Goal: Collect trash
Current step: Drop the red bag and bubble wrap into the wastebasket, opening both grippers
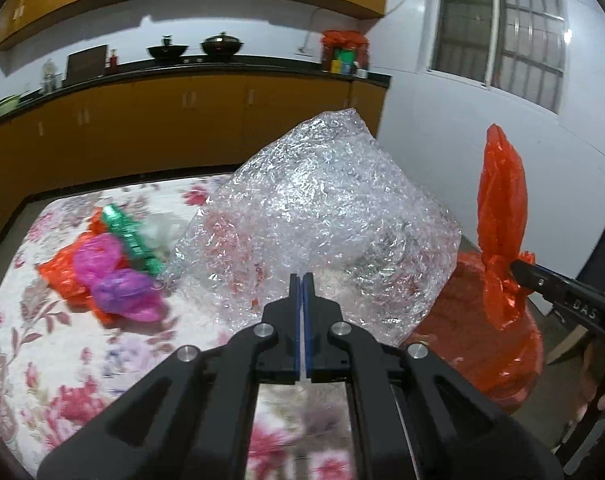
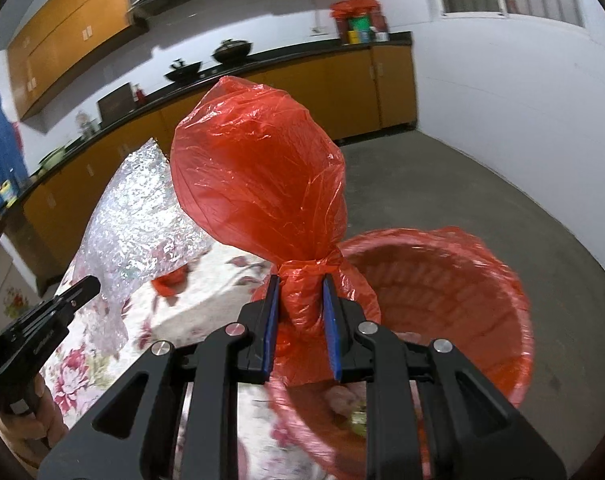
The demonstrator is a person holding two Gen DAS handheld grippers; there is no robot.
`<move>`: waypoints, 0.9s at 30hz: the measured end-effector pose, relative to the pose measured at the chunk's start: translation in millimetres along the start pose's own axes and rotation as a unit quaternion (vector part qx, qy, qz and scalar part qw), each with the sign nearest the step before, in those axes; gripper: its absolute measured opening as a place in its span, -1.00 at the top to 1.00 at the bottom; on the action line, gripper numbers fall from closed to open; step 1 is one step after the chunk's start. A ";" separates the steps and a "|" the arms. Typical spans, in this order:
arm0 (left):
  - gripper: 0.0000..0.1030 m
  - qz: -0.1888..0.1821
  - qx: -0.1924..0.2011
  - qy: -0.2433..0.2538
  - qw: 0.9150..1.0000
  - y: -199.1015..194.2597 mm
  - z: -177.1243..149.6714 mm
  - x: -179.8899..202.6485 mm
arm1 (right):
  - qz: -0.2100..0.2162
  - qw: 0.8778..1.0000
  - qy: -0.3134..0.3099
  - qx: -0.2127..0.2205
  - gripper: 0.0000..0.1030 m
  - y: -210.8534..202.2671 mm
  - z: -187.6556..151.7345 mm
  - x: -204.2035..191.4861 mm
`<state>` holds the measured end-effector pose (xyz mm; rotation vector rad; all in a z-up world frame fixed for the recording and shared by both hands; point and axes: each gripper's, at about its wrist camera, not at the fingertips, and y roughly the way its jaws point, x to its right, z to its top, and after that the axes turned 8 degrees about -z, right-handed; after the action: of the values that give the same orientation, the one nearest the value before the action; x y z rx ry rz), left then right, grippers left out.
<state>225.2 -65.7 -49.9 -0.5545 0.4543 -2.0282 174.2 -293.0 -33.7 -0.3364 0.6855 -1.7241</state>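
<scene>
My left gripper [image 1: 302,280] is shut on a large crinkled clear plastic sheet [image 1: 322,216] and holds it up over the table; the sheet also shows in the right wrist view [image 2: 142,208]. My right gripper [image 2: 300,284] is shut on the knot of a red plastic bag [image 2: 258,176], held above the rim of a red-lined trash bin [image 2: 442,280]. The red bag [image 1: 502,208] and the bin [image 1: 482,340] also show at right in the left wrist view. More trash lies on the floral tablecloth [image 1: 42,340]: purple bags [image 1: 118,276], a green wrapper [image 1: 134,236], red plastic [image 1: 58,272].
The bin stands on the concrete floor [image 2: 502,192] beside the table's right edge. Kitchen counters with woks [image 1: 194,48] run along the back wall. A small red scrap [image 2: 168,282] lies on the table near the clear sheet.
</scene>
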 end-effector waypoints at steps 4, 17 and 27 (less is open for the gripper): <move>0.94 -0.024 -0.006 0.008 1.000 12.3 0.2 23.5 | -0.016 1.000 0.013 0.002 0.59 -4.5 -0.8 19.4; 0.94 -0.076 -0.035 0.033 0.996 44.9 -9.2 86.1 | -0.060 0.996 0.066 0.008 0.59 -16.4 -7.1 73.8; 0.94 -0.101 -0.064 0.035 0.992 72.3 -15.2 112.0 | -0.075 0.993 0.089 0.012 0.58 -21.7 -11.5 95.2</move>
<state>217.8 -196.7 -78.0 -0.6309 0.5944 -2.2274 125.2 -377.8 -42.1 -0.2236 0.7839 -1.9210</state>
